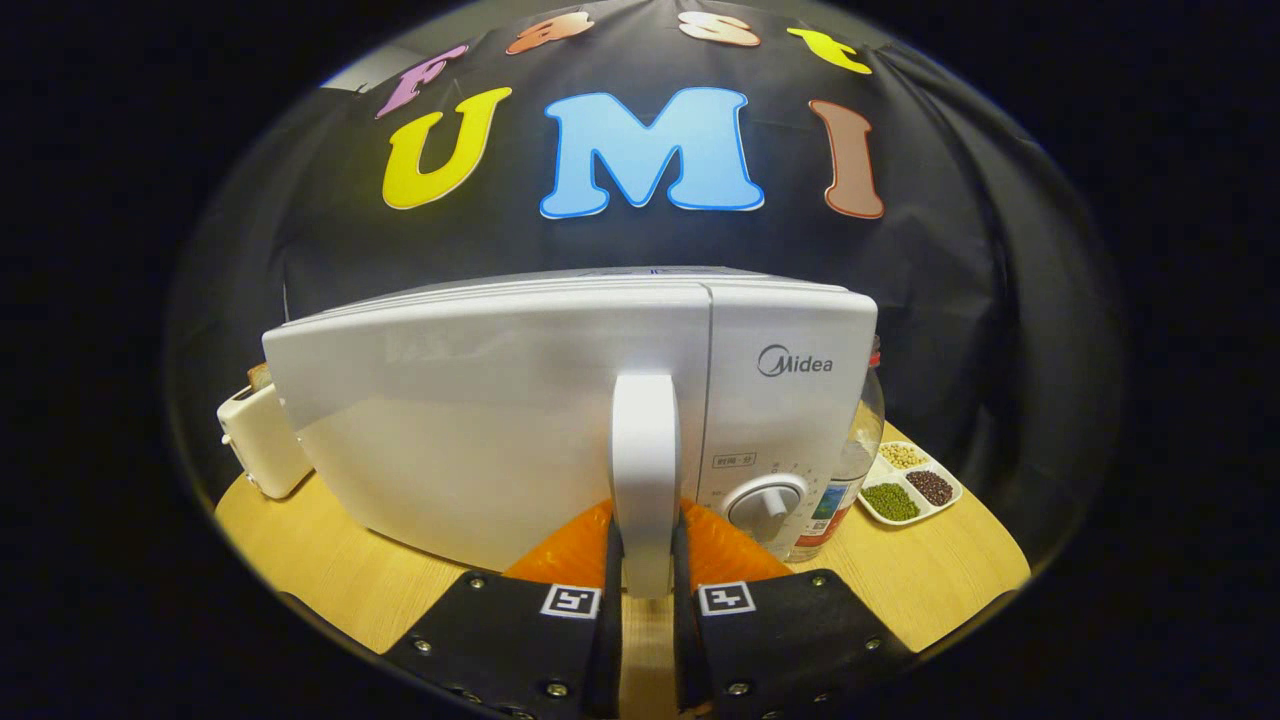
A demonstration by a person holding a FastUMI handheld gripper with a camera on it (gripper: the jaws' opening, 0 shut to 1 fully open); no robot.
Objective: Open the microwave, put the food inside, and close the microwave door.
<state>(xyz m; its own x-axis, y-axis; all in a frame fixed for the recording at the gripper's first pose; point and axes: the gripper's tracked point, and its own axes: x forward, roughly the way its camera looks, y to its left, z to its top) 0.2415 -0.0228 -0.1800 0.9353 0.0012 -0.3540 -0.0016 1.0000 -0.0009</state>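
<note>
1. A white microwave (560, 400) sits on a light wooden table (320, 560) in the middle of the picture. It is very close to the camera.
2. Its door (470, 430) covers most of the front, and it looks shut.
3. A tall white handle (645, 470) stands upright on the door, just left of the control panel.
4. The gripper (646, 590) is at the bottom middle of the picture. Its two fingers (610, 590) are one on each side of the lower end of the handle, and they pinch it.
5. A round knob (768, 503) sits low on the panel, just right of the handle.
6. Something orange (720, 550) shows under the microwave, right behind the fingers. I cannot tell what it is.
7. A cream toaster (262, 440) peeks out on the left side of the microwave, with something brown sticking out of its top.
8. A clear jar (850, 470) stands just to the right of the microwave, partly hidden by it.
9. A white tray (910, 485) with little sections sits at the lower right, near the jar. It holds green, dark and pale beans.
</note>
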